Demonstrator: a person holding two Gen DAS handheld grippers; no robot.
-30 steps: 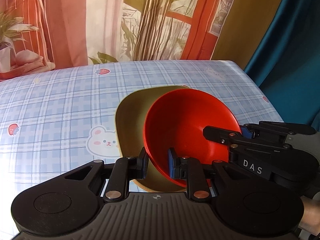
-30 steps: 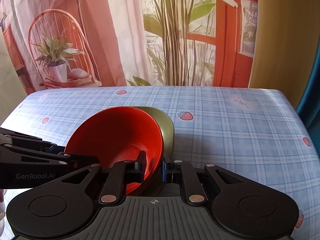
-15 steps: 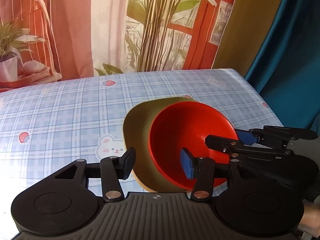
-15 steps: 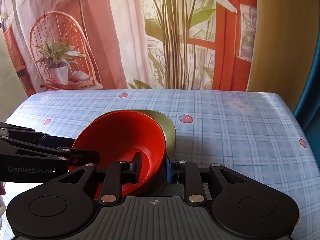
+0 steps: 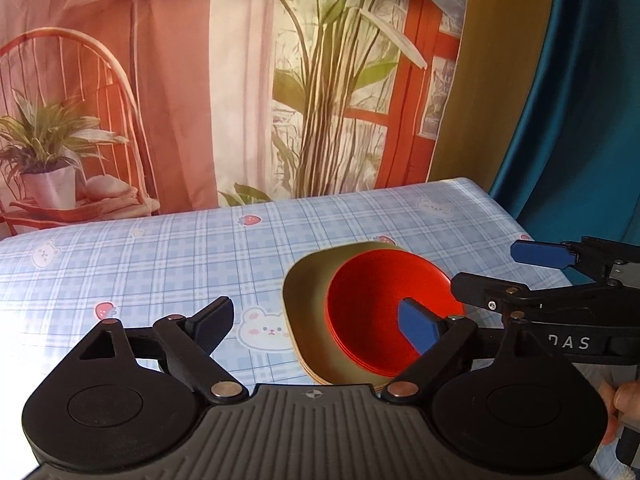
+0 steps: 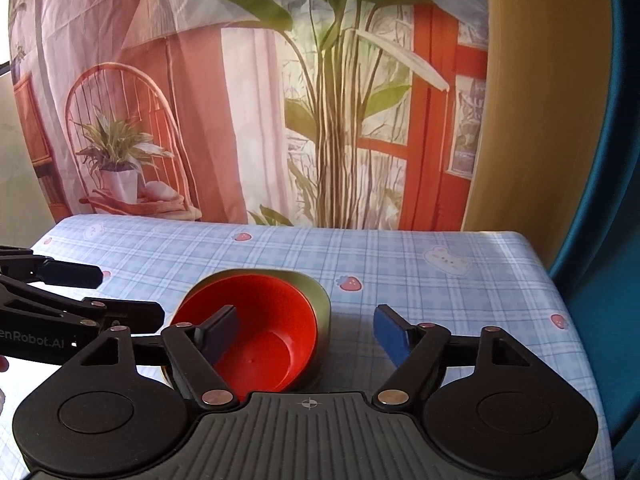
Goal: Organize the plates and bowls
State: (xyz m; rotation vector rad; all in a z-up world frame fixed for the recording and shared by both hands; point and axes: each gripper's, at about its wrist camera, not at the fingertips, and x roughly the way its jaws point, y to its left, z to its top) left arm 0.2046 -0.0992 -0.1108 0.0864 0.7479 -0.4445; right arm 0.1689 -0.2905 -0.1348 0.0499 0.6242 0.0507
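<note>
Left wrist cam: left gripper (image 5: 318, 322) fingers wide apart, gripping nothing. Red bowl (image 5: 384, 304) sits nested in the olive bowl (image 5: 306, 308), both on the blue plaid tablecloth (image 5: 180, 256), mid-right. Blue pad hangs over the red bowl's near rim; can't tell if touching. Right gripper (image 5: 486, 272) at right edge, also spread.

Right wrist cam: right gripper (image 6: 306, 332) fingers wide apart, nothing between. Red bowl (image 6: 260, 340) in olive bowl (image 6: 320, 300) low-centre; dark left pad over the red interior, blue pad off to the right over cloth (image 6: 440, 280). Left gripper (image 6: 132, 296) at left edge, spread.
</note>
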